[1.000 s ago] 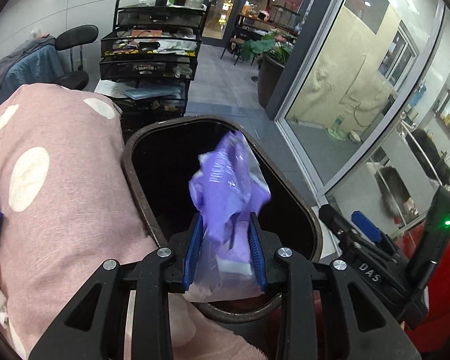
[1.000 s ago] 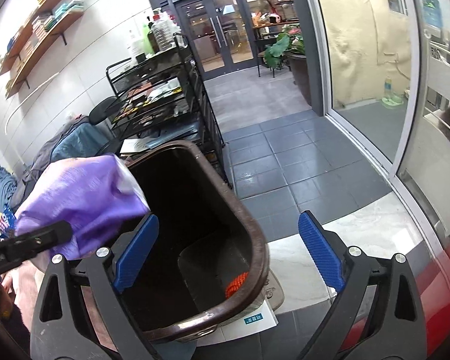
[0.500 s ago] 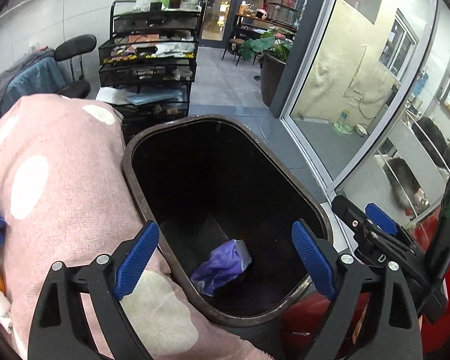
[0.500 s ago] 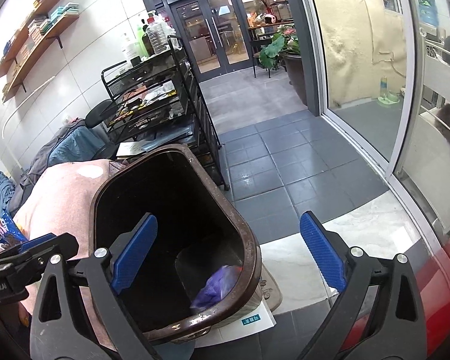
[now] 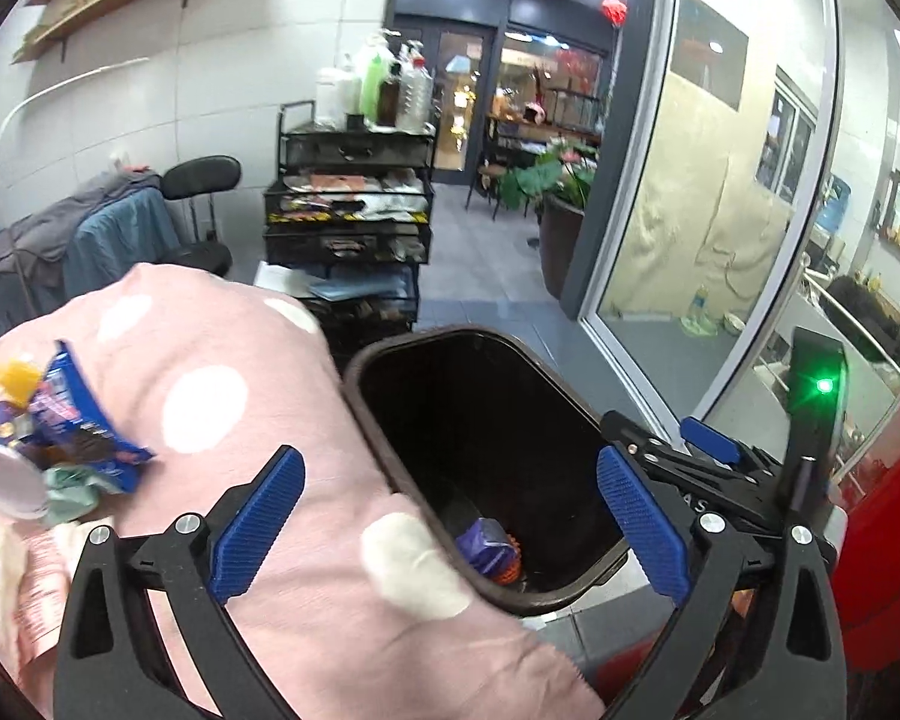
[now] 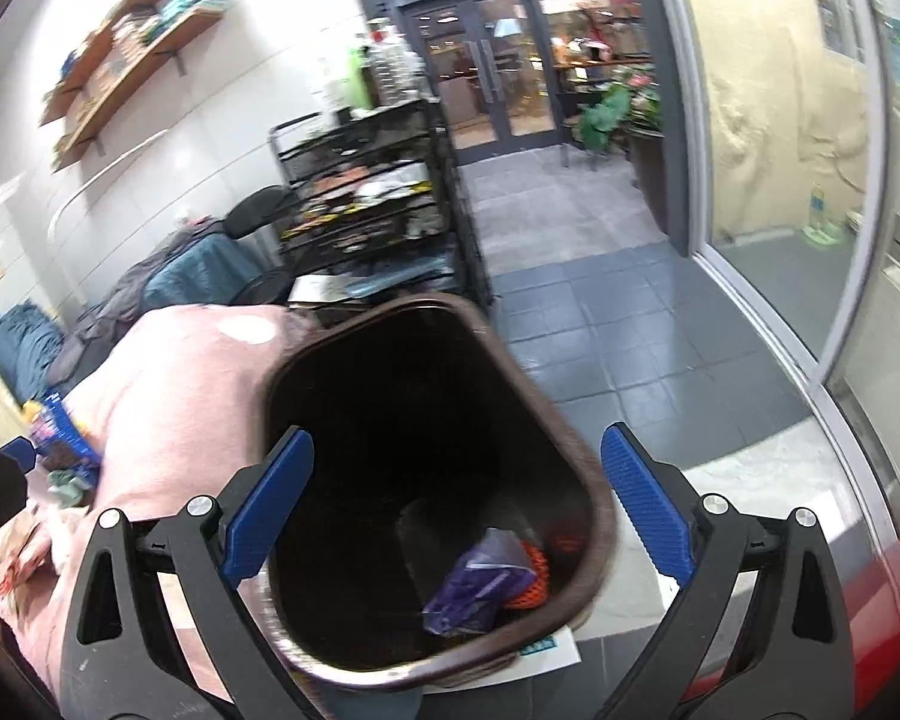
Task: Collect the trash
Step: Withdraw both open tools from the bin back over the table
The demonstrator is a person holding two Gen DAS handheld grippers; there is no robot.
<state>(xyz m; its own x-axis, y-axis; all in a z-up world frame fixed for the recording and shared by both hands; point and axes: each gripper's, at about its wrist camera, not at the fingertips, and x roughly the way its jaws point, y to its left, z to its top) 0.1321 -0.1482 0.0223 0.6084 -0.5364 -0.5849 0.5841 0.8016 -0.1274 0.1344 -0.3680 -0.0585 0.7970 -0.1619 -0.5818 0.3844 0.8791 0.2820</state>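
Note:
A dark brown trash bin (image 5: 354, 378) (image 6: 600, 516) stands on the floor beside a pink polka-dot cloth (image 5: 222, 396) (image 6: 168, 396). A purple wrapper (image 5: 486, 543) (image 6: 480, 582) lies at the bin's bottom by an orange item (image 6: 534, 579). More trash lies on the cloth at left: a blue snack wrapper (image 5: 72, 420) (image 6: 60, 438), a white cup (image 5: 0, 480), crumpled green paper (image 5: 72, 495). My left gripper (image 5: 450, 522) is open and empty over the cloth and bin rim. My right gripper (image 6: 456, 510) is open and empty above the bin; it also shows in the left wrist view (image 5: 708, 450).
A black wire rack (image 5: 348, 228) (image 6: 378, 222) with bottles stands behind the bin. A chair draped with clothes (image 5: 120, 228) is at left. Glass partition (image 5: 720, 210) and grey tiled floor (image 6: 600, 312) lie to the right. A red surface (image 5: 882, 540) is at the lower right.
My left gripper opened and dropped the purple wrapper into the bin, then swung left toward the cloth, bringing the trash pile into view. The right gripper stayed open above the bin.

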